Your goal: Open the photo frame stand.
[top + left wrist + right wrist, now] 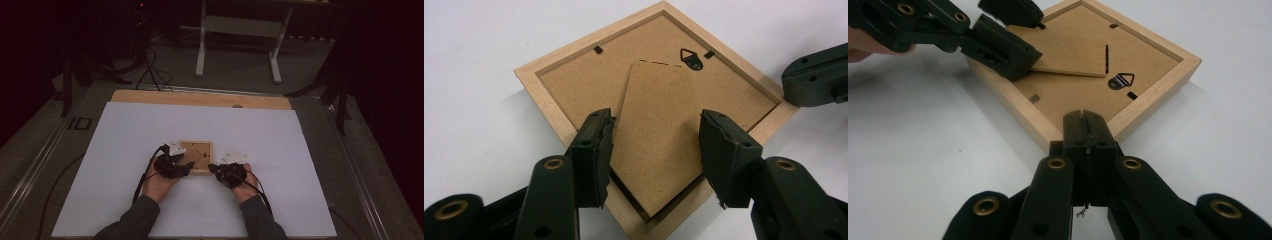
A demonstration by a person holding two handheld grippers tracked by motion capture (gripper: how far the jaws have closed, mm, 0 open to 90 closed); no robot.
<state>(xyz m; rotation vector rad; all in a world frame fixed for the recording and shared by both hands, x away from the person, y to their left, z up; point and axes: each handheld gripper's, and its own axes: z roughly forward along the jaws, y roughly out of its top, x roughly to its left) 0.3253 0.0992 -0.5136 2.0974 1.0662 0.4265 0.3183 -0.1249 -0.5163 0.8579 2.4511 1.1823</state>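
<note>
A light wooden picture frame (197,156) lies face down on the white sheet, its brown backing board (574,85) facing up. My left gripper (656,135) is shut on the side edges of the backing's hinged stand flap (656,95). In the right gripper view the flap (1068,62) is raised off the board at its free end. My right gripper (1087,122) is shut with nothing between its jaws, and its tips rest on the frame's near wooden rim (1128,120). A small metal hanger (1120,81) sits on the backing.
The white sheet (125,150) covers most of the table, with a bare wooden strip (200,98) along the far edge. Both forearms come in from the bottom. Cables (142,180) trail from the grippers. A white desk frame (240,40) stands on the floor beyond.
</note>
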